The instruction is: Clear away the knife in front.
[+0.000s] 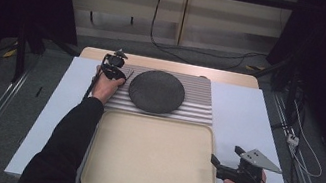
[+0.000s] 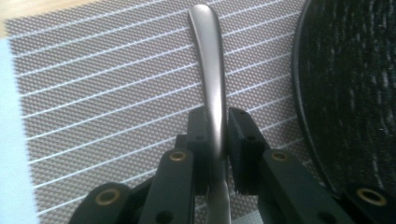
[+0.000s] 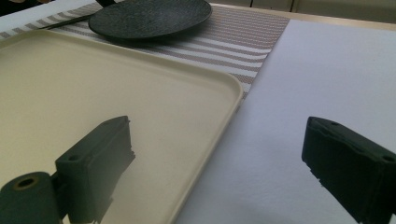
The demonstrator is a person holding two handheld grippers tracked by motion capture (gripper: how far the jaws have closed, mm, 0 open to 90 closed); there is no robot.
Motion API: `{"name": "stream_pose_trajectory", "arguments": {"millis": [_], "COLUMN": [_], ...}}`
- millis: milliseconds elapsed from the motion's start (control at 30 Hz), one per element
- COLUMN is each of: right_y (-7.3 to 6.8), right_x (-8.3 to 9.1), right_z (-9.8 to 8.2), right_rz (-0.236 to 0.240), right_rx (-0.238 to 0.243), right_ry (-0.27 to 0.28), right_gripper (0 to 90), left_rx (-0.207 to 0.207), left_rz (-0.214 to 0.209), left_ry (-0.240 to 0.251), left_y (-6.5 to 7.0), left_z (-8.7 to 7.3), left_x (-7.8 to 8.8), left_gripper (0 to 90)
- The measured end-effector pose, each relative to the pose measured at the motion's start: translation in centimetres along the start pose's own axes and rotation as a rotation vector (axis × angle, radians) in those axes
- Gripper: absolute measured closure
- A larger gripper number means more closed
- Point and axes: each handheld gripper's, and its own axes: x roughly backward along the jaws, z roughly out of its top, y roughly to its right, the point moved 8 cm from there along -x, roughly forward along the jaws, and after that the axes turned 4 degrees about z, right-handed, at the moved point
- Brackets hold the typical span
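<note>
Presently the left gripper (image 2: pixel 218 140) is clamped on the handle of a grey metal utensil (image 2: pixel 212 79), its pads pressing the handle from both sides; which kind of utensil cannot be told, as the working end is hidden. The utensil lies on the striped placemat (image 2: pixel 102 93), just beside the rim of the dark round plate (image 2: pixel 350 84), at the placemat's left side in the high view. The right gripper (image 1: pixel 225 158) rests at the right edge of the cream tray (image 1: pixel 149 155), jaws standing wide apart with nothing between them, above the white table surface (image 3: pixel 327 70).
</note>
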Motion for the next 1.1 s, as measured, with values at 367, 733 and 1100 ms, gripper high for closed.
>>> {"name": "stream_pose_trajectory", "arguments": {"millis": [367, 733, 1100], "right_y": [0.0, 0.0, -0.1], "right_x": [0.0, 0.0, 0.1], "right_z": [0.0, 0.0, 0.1], "right_rz": [0.0, -0.001, -0.003], "right_rx": [-0.001, -0.001, 0.003], "right_ry": [-0.002, -0.001, 0.001], "right_gripper": [8.2, 8.3, 8.2], "left_rx": [-0.036, -0.043, -0.069], "left_rz": [-0.027, -0.053, -0.06], "left_ry": [0.004, 0.053, 0.092], "left_y": [0.2, 0.4, 0.6], "left_z": [0.1, 0.0, -1.0], "left_x": [1.1, 3.5, 5.6], "left_gripper": [80.1, 80.1, 80.1]}}
